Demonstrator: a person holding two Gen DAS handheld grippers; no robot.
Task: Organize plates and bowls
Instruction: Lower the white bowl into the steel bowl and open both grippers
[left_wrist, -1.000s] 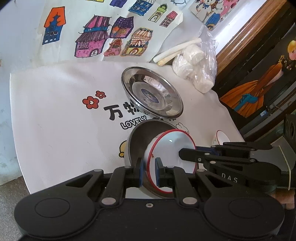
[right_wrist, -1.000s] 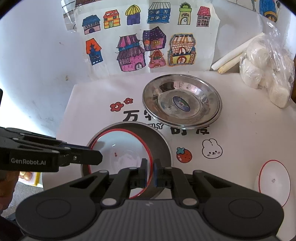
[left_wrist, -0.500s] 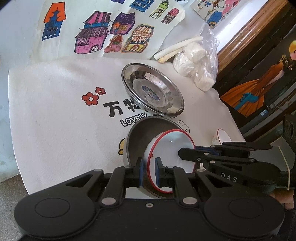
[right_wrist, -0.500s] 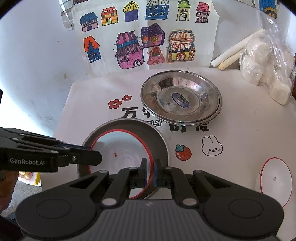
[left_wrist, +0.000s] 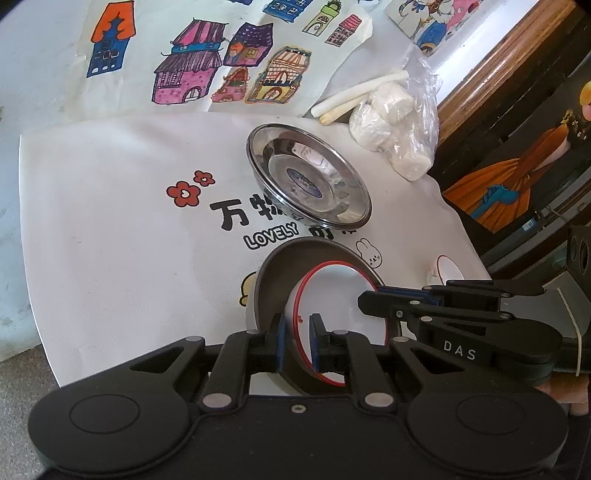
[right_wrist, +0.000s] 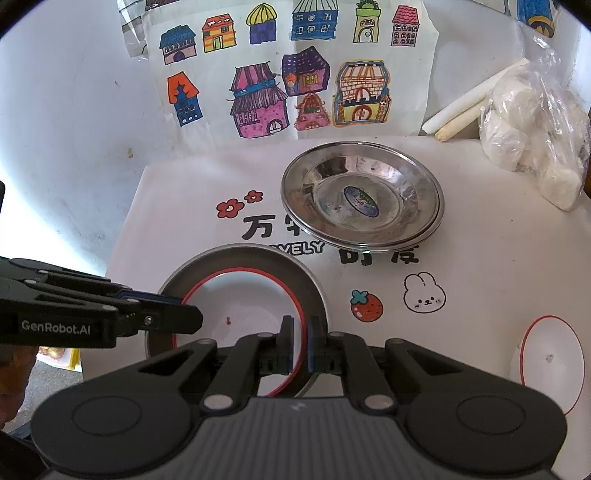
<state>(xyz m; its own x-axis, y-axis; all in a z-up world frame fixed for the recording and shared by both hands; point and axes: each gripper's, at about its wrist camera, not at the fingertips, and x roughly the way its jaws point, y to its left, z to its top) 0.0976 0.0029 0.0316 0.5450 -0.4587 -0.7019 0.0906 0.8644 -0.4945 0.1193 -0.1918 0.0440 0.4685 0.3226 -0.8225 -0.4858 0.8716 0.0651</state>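
Both wrist views were bright, lit evenly by what looked like diffuse daylight; its source could not be placed. Shadows were soft and short: a faint one lay under the shiny steel dish (right_wrist: 360, 197) on the white printed cloth (right_wrist: 480, 258). The dish carried mirror-like highlights and smeared reflections in both views. The clear plastic bag of white lumps (left_wrist: 395, 125) showed small glints. Strong fisheye distortion was present: cloth edges bowed, and the frame corners fell to black vignette. Centres were sharp, printed lettering legible; the periphery was softer. The black gripper bodies in the foreground were dark, with little surface detail. The far right of the left view was underexposed.
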